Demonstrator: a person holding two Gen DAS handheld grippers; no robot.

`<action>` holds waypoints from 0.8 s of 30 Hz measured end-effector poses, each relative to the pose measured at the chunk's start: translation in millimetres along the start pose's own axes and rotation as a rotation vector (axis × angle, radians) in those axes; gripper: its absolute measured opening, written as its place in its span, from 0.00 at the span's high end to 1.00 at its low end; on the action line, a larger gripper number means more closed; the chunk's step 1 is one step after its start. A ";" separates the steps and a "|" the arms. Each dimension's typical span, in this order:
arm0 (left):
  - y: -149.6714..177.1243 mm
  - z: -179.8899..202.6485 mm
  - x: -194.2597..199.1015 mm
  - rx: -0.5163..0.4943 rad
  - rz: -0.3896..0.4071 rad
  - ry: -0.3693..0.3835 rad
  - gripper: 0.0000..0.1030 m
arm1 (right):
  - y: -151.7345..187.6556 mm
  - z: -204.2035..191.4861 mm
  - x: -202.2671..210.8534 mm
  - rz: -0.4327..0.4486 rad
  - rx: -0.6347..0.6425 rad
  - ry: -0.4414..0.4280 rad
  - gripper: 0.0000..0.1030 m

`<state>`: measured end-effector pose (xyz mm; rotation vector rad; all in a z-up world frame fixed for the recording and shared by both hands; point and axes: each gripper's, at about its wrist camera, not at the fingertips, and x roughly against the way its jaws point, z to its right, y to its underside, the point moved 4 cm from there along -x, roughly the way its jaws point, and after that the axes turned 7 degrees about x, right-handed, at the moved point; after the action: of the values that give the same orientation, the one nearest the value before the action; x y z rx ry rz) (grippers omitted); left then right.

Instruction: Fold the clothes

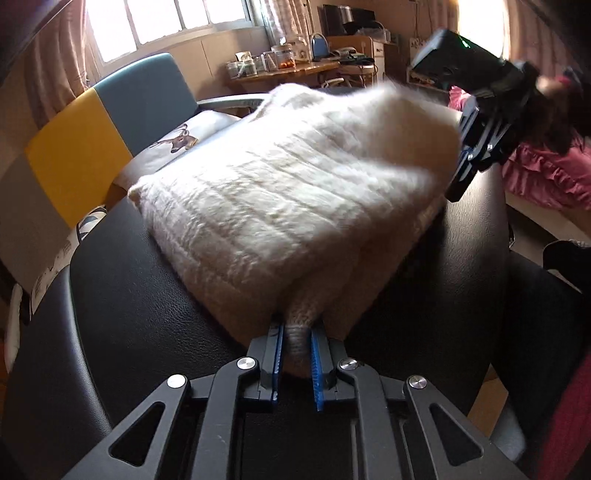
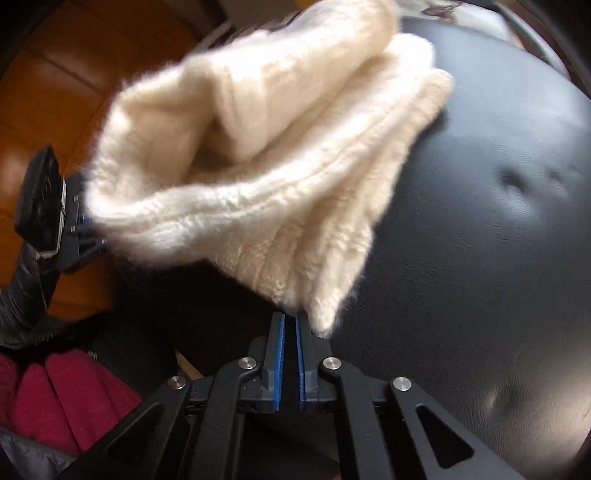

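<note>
On black leather seat (image 1: 129, 288), both grippers, left gripper (image 1: 297, 343) and right gripper (image 2: 290, 325), are pinching 2 corners of fluffy cream sweater (image 1: 288, 177); soft, light, stretchy, likely sagging, so thick edges are offering the safest hold.

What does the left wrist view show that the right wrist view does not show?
Only the left wrist view shows the sunlit window, the blue and yellow chair and the cluttered wooden table. Only the right wrist view shows the orange-brown floor and the folded dark red cloth. Both show the fluffy cream knitted sweater on the black leather surface, gripped by the left tongs and right tongs.
</note>
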<state>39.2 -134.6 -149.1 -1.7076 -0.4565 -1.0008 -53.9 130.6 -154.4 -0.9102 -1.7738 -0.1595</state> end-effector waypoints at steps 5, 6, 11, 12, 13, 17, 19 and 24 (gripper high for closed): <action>-3.1 0.4 -1.3 -0.042 -0.015 -0.007 0.87 | -15.8 -4.1 77.6 0.307 -0.103 -0.164 0.72; -4.0 0.6 -2.1 -0.051 -0.018 -0.009 0.87 | -19.8 -4.2 85.3 0.346 -0.129 -0.215 0.69; -4.7 3.7 -2.9 -0.076 -0.022 -0.007 0.87 | -45.2 15.9 49.9 0.341 -0.379 -0.390 0.59; -4.8 3.3 -2.7 -0.073 -0.022 -0.003 0.87 | -47.6 21.5 39.4 0.334 -0.438 -0.409 0.57; -4.7 3.2 -2.4 -0.072 -0.022 -0.001 0.87 | -49.4 28.4 31.3 0.336 -0.484 -0.421 0.57; -4.1 2.7 -2.5 -0.083 -0.017 0.000 0.87 | -58.8 43.0 15.7 0.400 -0.591 -0.478 0.57; -4.4 1.6 -2.5 -0.083 -0.015 0.007 0.87 | -65.7 43.7 5.6 0.381 -0.606 -0.456 0.57; -4.5 0.7 -3.4 -0.108 -0.008 0.019 0.87 | -87.0 23.6 1.5 0.271 -0.364 -0.105 0.88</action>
<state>34.3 -131.7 -149.1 -1.7919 -0.4038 -1.0634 -127.9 82.8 -135.5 -1.4338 -1.7260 -0.2682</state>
